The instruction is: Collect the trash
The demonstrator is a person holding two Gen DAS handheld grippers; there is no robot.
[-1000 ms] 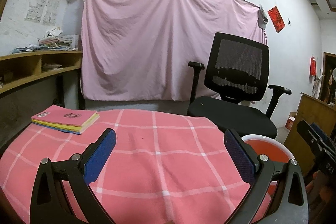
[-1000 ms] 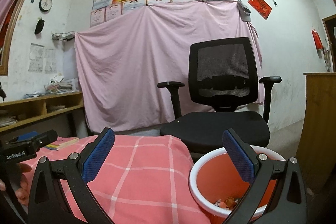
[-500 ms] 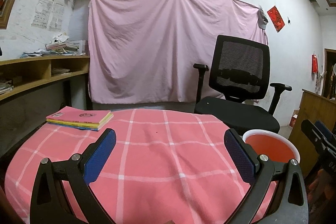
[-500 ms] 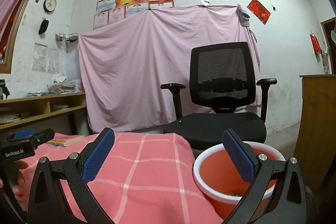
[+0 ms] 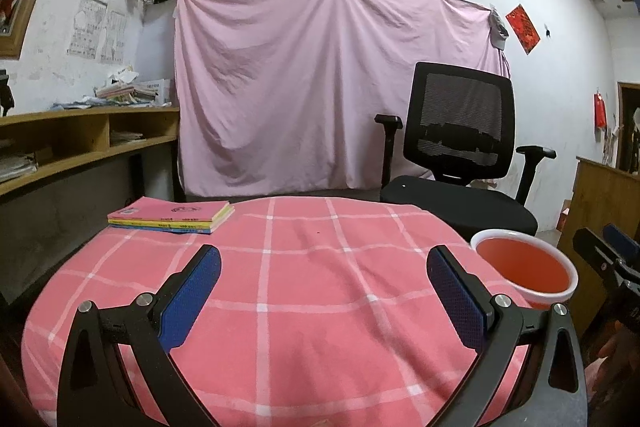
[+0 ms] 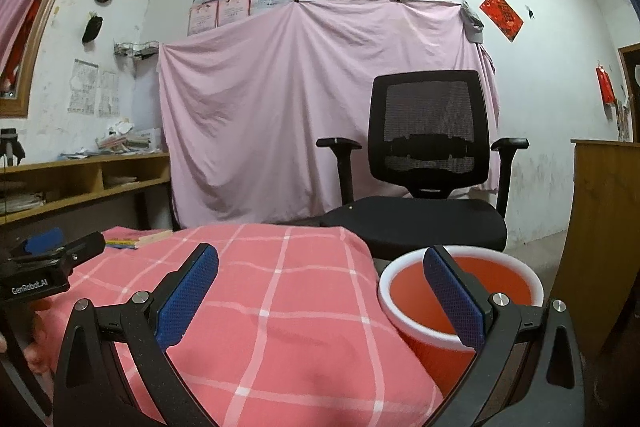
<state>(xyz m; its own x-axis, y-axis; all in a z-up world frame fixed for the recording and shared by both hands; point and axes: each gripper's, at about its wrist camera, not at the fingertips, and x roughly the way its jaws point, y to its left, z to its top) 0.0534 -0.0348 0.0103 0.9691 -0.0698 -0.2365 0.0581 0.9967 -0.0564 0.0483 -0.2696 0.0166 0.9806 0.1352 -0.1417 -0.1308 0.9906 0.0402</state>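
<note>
Two grippers are hanging side by side above a table, each held by a person. The left gripper [image 5: 323, 291] is hovering with its blue-padded fingers spread wide and nothing between them. The right gripper [image 6: 320, 291] is likewise spread wide and carrying nothing; its right finger is showing in front of the bin's rim, though whether it is touching cannot be told.

Below both, a pink checked tablecloth [image 5: 304, 267] is covering the table, lying bare in the middle with no scrap of rubbish showing on it. A stack of thin books [image 5: 172, 215] is resting near the far left corner. Just beside the table's right edge, a red bin with a white rim [image 6: 460, 291] is standing, lower than the tabletop; its bottom is not showing in either view, so what is lying inside cannot be told.

Beyond the table, a black office chair [image 6: 430, 163] is standing before a pink sheet [image 5: 320, 87] draped on the wall.

Judging by the bare cloth and empty grippers, the collecting is looking finished or nearly so; nothing is showing that remains to be picked up.
</note>
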